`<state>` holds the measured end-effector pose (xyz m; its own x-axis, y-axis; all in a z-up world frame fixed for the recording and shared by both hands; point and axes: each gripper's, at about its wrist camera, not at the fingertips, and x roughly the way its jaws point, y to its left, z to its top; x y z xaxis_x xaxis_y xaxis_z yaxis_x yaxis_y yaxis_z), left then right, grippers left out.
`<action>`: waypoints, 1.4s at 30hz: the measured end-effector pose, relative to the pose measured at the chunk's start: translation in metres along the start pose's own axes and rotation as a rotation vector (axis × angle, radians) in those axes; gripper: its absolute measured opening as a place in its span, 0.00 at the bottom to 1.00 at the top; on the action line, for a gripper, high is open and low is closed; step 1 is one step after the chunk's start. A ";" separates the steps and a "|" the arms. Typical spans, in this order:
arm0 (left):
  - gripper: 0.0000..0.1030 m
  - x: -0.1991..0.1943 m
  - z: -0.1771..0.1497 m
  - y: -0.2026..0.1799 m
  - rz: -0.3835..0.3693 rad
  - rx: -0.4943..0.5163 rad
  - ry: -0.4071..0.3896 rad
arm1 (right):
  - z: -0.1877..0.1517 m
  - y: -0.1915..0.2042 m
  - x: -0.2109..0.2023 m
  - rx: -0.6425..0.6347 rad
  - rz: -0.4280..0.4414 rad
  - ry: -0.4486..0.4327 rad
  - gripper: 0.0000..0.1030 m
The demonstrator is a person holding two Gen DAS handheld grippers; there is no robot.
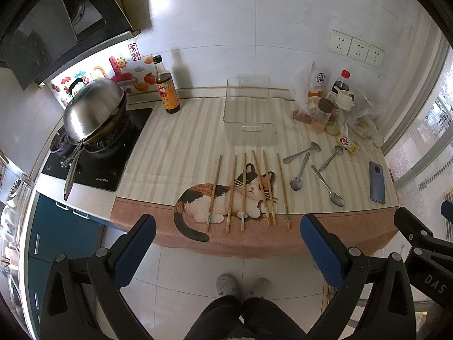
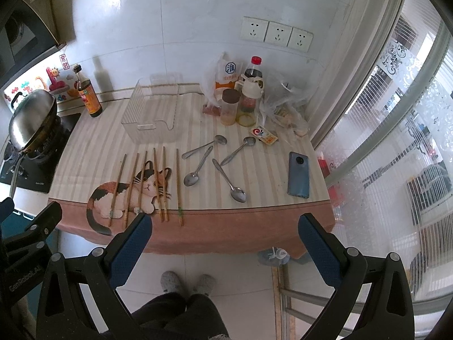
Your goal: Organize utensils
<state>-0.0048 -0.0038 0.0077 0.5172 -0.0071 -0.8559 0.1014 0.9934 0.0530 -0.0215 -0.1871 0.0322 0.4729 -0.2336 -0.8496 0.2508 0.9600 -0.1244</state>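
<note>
Both claws open over the floor, utensils ahead at 12 o'clock — nothing picked up yet.

The left claw (image 1: 228, 243) and right claw (image 2: 225, 238) hang with jaws spread wide and empty, short of the worktop's (image 1: 170, 141) near edge. Six wooden chopsticks (image 1: 245, 188) lie side by side on the cat-print mat, long axes running roughly 12 to 6, thick ends at the near edge; they sit straight ahead of the left claw, which looks the nearer one. Four metal spoons (image 2: 215, 164) lie scattered at about 12 o'clock from the right claw, handles crossing at odd angles — thin, shiny, flat on the cloth. The clear plastic bin (image 1: 249, 113) stands beyond them, empty and the likely destination.
</note>
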 end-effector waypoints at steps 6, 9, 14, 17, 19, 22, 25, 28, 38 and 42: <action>1.00 -0.001 0.001 -0.002 -0.002 0.000 -0.001 | 0.000 -0.002 0.000 0.002 0.000 -0.003 1.00; 1.00 -0.002 0.002 -0.003 0.001 0.000 0.002 | 0.000 -0.003 0.001 0.001 0.001 -0.001 1.00; 1.00 -0.002 0.001 -0.002 0.001 -0.001 -0.003 | -0.001 -0.003 0.001 -0.002 0.000 0.000 1.00; 1.00 -0.002 0.003 -0.005 0.002 -0.002 -0.004 | -0.001 -0.004 0.002 -0.001 0.002 0.000 1.00; 1.00 0.000 0.007 -0.003 0.004 -0.004 -0.005 | 0.000 -0.002 0.003 -0.002 0.000 0.000 1.00; 1.00 0.001 0.010 -0.004 0.005 -0.006 -0.006 | 0.000 -0.003 0.003 -0.002 -0.002 0.000 1.00; 1.00 0.001 0.009 -0.003 0.003 -0.005 -0.006 | 0.001 -0.002 0.003 -0.002 -0.002 0.000 1.00; 1.00 0.002 0.010 -0.003 0.002 -0.005 -0.005 | 0.002 -0.003 0.003 -0.003 -0.001 0.002 1.00; 1.00 0.003 0.014 -0.003 0.000 -0.006 -0.005 | 0.004 -0.001 0.006 -0.004 -0.001 0.002 1.00; 1.00 0.004 0.014 -0.002 0.000 -0.008 -0.007 | 0.010 0.002 0.010 -0.009 -0.002 0.002 1.00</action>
<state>0.0091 -0.0073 0.0115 0.5227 -0.0081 -0.8525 0.0946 0.9943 0.0485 -0.0081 -0.1890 0.0284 0.4705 -0.2354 -0.8504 0.2443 0.9608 -0.1307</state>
